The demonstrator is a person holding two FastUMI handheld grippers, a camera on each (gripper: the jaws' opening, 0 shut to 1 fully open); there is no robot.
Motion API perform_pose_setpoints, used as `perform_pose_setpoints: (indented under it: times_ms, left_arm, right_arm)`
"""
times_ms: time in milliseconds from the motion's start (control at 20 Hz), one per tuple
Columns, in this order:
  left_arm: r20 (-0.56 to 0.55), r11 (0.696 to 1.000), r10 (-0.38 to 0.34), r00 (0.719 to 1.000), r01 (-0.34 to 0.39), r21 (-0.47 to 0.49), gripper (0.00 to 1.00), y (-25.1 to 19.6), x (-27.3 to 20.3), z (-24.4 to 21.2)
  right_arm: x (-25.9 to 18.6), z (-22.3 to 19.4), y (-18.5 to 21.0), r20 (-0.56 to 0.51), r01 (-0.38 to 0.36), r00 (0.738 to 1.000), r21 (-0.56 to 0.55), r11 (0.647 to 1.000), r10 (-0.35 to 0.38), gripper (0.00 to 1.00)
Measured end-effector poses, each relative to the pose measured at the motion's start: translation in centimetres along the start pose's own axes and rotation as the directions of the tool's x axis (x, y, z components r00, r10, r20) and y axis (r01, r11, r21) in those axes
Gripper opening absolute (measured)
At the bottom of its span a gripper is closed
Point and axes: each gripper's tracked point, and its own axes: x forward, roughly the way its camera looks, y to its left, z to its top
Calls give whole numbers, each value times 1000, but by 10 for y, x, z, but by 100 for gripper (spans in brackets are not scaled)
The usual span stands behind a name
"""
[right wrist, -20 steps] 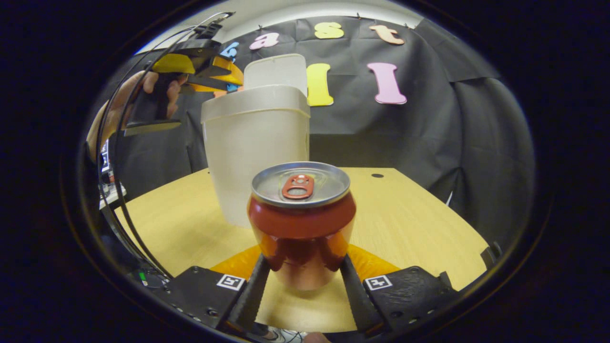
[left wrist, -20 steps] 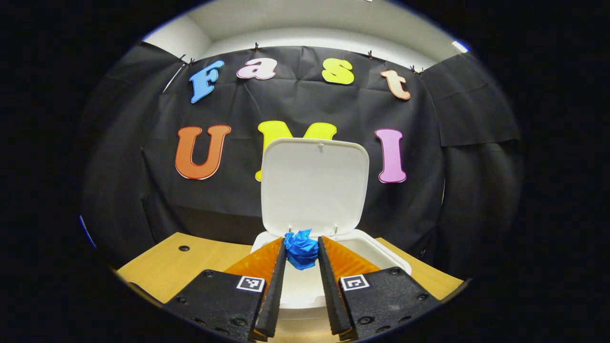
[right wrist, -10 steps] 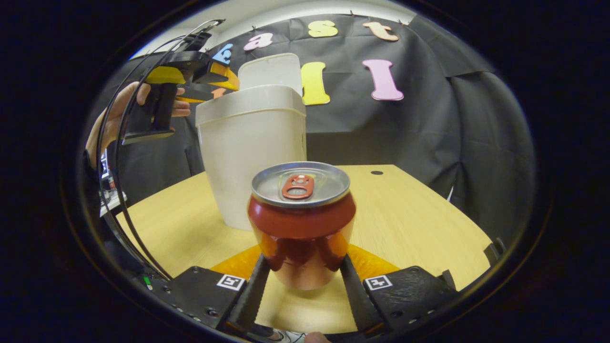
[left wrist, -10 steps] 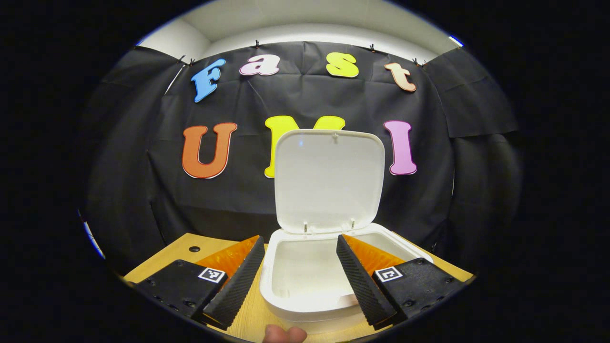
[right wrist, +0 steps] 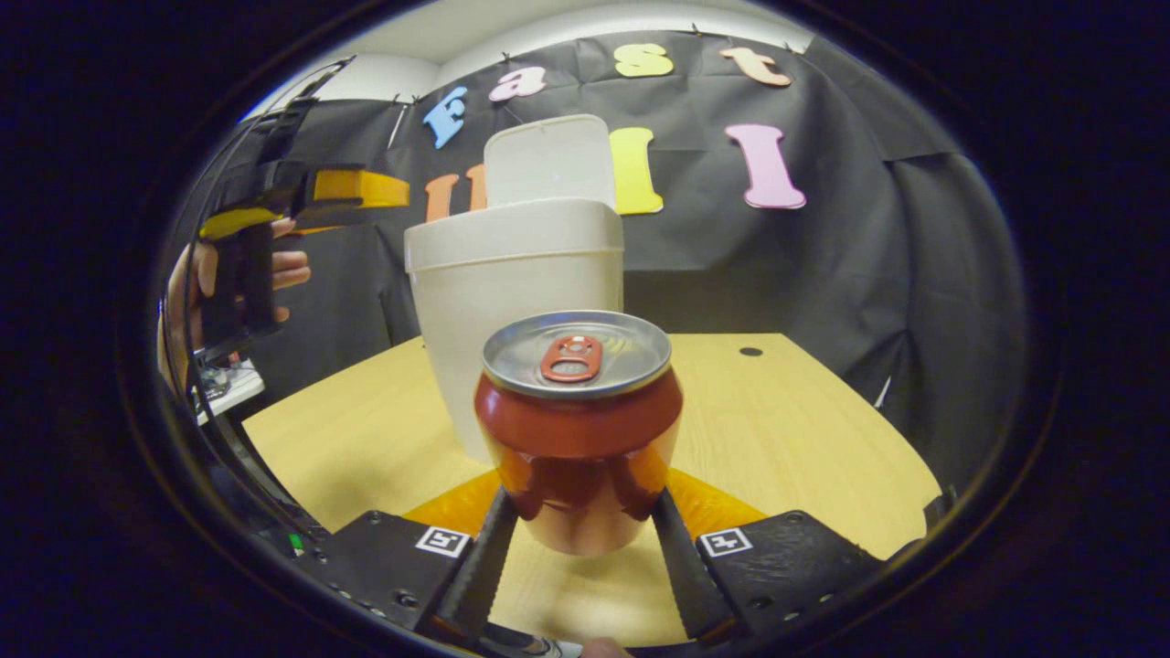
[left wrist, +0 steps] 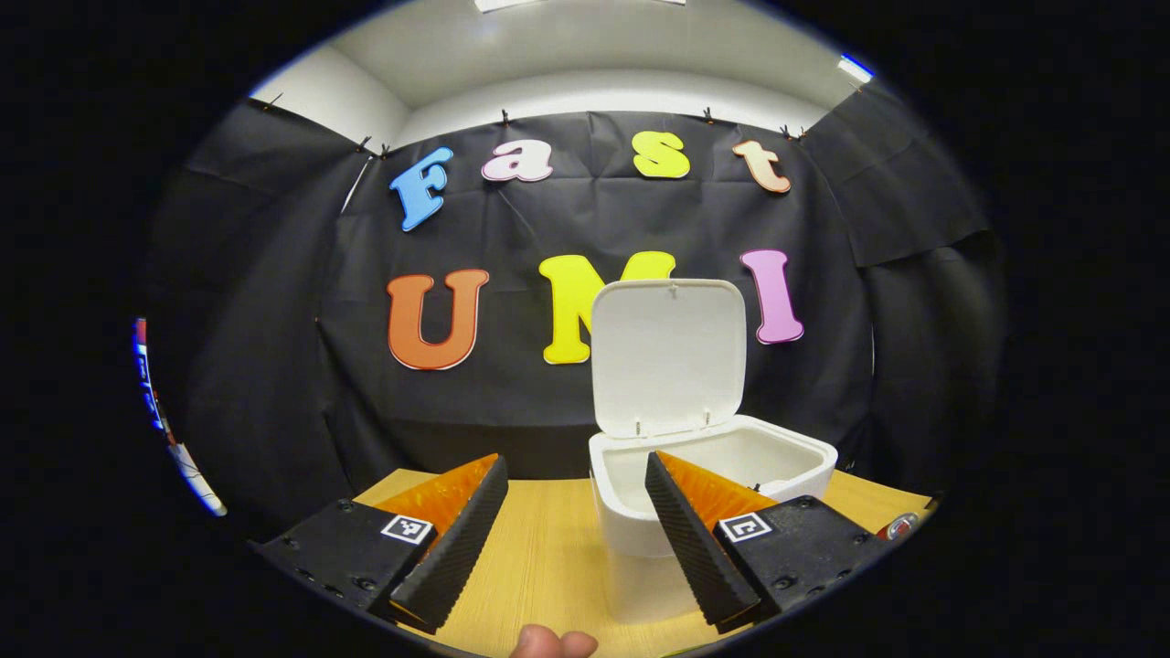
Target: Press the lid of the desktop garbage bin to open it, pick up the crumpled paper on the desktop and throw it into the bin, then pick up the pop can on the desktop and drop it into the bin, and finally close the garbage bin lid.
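Right gripper (right wrist: 578, 535) clamps the upright can (right wrist: 578, 429); the open bin (right wrist: 516, 302) stands just beyond, slightly left; left gripper (left wrist: 576, 521) gapes empty.

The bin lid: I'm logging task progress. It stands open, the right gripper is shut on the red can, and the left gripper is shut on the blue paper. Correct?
Not quite. In the left gripper view the left gripper is open with nothing between its fingers. The rest holds: the bin lid stands open, and the right gripper view shows the right gripper shut on the red can.
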Motion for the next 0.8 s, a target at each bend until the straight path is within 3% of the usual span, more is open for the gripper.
perform_pose_setpoints:
  times_ms: [450,800]
  left_arm:
    - [-19,997,66,998,-66,27,98,60,-47,-50]
    - [-37,997,73,997,-72,26,98,68,-68,-71]
  right_arm:
    - [-6,118,37,134,-74,987,-79,994,84,76]
    - [6,196,81,148,-189,968,-104,976,204,76]
